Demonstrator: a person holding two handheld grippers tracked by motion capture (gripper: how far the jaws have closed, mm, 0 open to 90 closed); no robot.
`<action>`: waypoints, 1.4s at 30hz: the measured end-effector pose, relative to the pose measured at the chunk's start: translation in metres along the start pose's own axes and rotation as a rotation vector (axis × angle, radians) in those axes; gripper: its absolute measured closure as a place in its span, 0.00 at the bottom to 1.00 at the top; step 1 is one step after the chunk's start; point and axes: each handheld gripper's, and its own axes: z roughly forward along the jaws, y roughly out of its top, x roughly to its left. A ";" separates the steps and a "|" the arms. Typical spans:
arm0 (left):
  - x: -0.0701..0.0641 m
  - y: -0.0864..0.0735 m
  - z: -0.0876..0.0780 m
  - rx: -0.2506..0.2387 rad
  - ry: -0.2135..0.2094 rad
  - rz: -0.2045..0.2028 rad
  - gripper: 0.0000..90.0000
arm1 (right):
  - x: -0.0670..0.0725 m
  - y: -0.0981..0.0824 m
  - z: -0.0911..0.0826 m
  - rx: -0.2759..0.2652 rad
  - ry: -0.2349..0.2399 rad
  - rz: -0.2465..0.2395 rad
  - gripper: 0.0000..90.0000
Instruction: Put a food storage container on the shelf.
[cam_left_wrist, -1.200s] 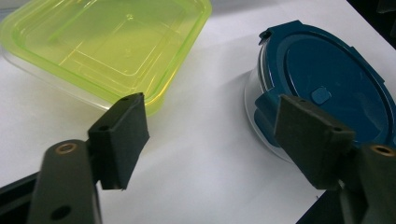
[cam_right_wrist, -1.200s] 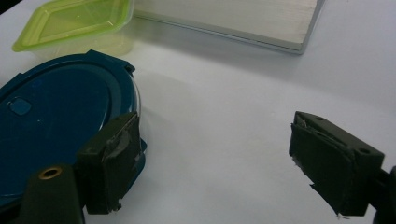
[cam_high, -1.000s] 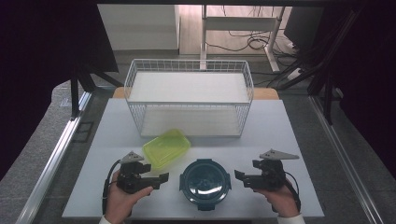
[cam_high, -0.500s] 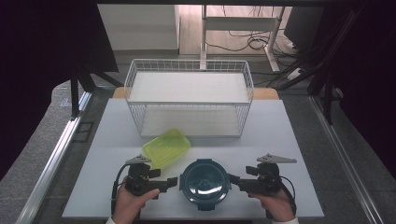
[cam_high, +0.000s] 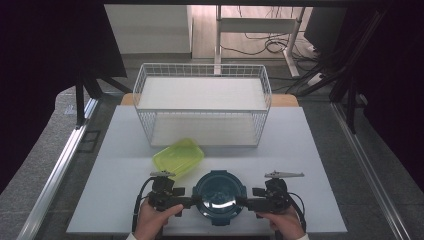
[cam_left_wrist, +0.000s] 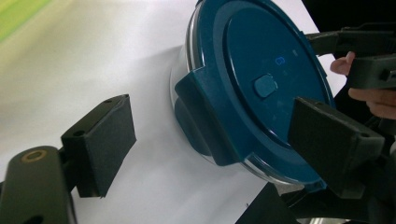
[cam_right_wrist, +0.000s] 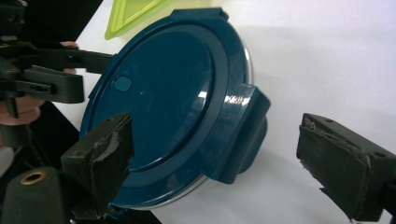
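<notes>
Tongs flank the round blue container with jaws apart over its side latches, lid not yet unclipped, nothing lifted.

The round container between my two hands sits upright on the white surface, near its front edge. It has a clear body and a dark teal lid, still on, with clip flaps folded down its sides and a small central button.
</notes>
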 end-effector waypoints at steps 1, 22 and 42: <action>0.000 0.000 0.000 0.000 0.000 0.000 0.15 | 0.000 0.000 0.000 0.000 0.000 0.000 0.12; 0.012 -0.001 0.022 0.044 -0.150 -0.097 0.16 | -0.007 -0.003 0.025 0.049 0.090 0.096 0.13; 0.004 -0.005 0.017 0.011 -0.170 -0.180 0.38 | -0.010 -0.005 0.020 0.040 0.119 0.241 0.32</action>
